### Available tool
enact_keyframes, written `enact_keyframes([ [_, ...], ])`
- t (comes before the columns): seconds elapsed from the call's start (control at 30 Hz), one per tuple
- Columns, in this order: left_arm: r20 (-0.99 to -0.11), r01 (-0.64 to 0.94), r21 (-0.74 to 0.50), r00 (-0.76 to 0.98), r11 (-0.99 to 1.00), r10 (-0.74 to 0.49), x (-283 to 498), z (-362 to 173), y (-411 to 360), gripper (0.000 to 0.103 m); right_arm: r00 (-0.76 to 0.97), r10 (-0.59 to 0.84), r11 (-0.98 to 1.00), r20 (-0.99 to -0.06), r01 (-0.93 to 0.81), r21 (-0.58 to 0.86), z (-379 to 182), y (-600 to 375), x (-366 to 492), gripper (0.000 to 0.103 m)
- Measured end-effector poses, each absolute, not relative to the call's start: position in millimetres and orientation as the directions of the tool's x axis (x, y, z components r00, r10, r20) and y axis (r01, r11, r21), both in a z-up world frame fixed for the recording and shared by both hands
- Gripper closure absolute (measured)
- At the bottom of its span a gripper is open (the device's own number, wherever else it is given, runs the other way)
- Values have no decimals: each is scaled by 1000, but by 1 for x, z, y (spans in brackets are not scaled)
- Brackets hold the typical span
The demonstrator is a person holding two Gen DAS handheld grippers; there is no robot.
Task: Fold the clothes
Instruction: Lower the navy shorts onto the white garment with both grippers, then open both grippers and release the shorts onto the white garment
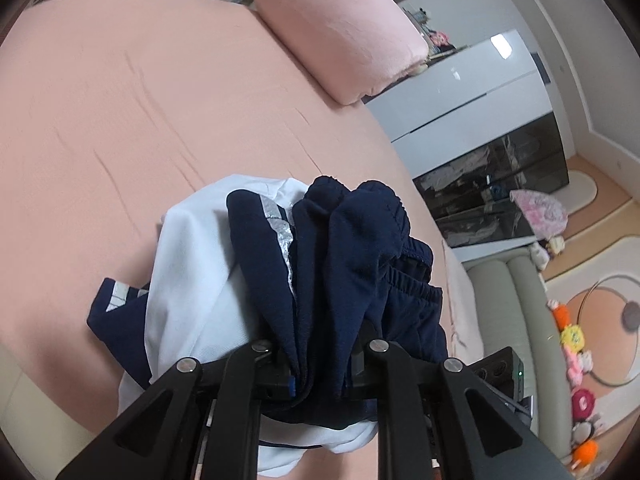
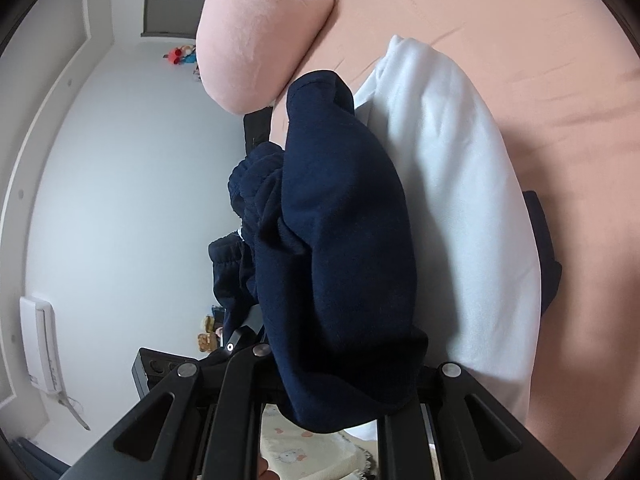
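Pink-sheeted bed (image 1: 120, 120) beside white cabinet (image 1: 472, 96); both grippers' fingers clamped on navy-and-white garment (image 1: 344, 248).

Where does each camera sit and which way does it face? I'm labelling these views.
Left wrist: on the left hand-held gripper, facing across the pink bed sheet toward a pink rolled blanket; black gripper linkage shows.
Right wrist: on the right hand-held gripper, tilted sideways toward a white wall; black linkage shows.
Shared: the navy-and-white fabric garment clamped in both, the bed sheet and the blanket.
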State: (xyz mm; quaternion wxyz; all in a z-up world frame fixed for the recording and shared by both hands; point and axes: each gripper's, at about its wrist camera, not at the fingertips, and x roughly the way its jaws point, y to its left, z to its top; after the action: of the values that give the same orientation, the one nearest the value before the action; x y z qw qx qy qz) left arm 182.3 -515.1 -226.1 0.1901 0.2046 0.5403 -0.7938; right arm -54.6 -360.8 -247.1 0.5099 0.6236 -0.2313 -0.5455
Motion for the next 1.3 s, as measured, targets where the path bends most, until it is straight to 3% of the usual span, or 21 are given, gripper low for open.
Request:
enact_keyframes([
  [0.13,-460,462,-862,-886,-210,-65,196,-242,-520,86,316,-844,-372,-434,239,897,-253,-365,-59,86],
  [0.23,-413,419,-899,-908,-130,-73,205,-248,-522,84,328,-850,-361,-412,205,910,-256,-365,-62,79],
  [0.33,-430,440,-886,-898,-148,-97,210,-239,-519,77,330,-850,-368,-411,188,911,-252,-365,-66,66],
  [0.4,-443,455,-873,-890,-174,-104,209,-229,-517,56,323,-858,-361,-399,173,916,-247,-363,-69,37],
  [0.43,-448,461,-868,-887,-186,-109,210,-224,-517,48,315,-863,-359,-396,169,918,-244,-360,-71,31],
  [0.47,-450,465,-865,-885,-190,-118,212,-220,-517,33,307,-867,-359,-393,165,919,-241,-358,-73,26],
  [0.5,-451,468,-863,-883,-190,-128,214,-215,-518,25,295,-868,-366,-400,166,916,-239,-354,-75,25],
  [0.57,-451,475,-863,-878,-175,-160,221,-208,-518,23,267,-868,-385,-419,171,907,-235,-347,-79,25],
  [0.83,-533,617,-761,-771,-201,-349,264,-171,-504,22,155,-858,-462,-490,183,868,-220,-316,-97,25],
  [1.07,-516,630,-755,-743,-183,-427,304,-157,-491,22,71,-846,-503,-528,218,836,-195,-295,-111,25],
  [1.3,-565,748,-581,-654,-320,-503,290,-119,-455,22,-9,-802,-537,-597,447,715,-158,-263,-77,25],
])
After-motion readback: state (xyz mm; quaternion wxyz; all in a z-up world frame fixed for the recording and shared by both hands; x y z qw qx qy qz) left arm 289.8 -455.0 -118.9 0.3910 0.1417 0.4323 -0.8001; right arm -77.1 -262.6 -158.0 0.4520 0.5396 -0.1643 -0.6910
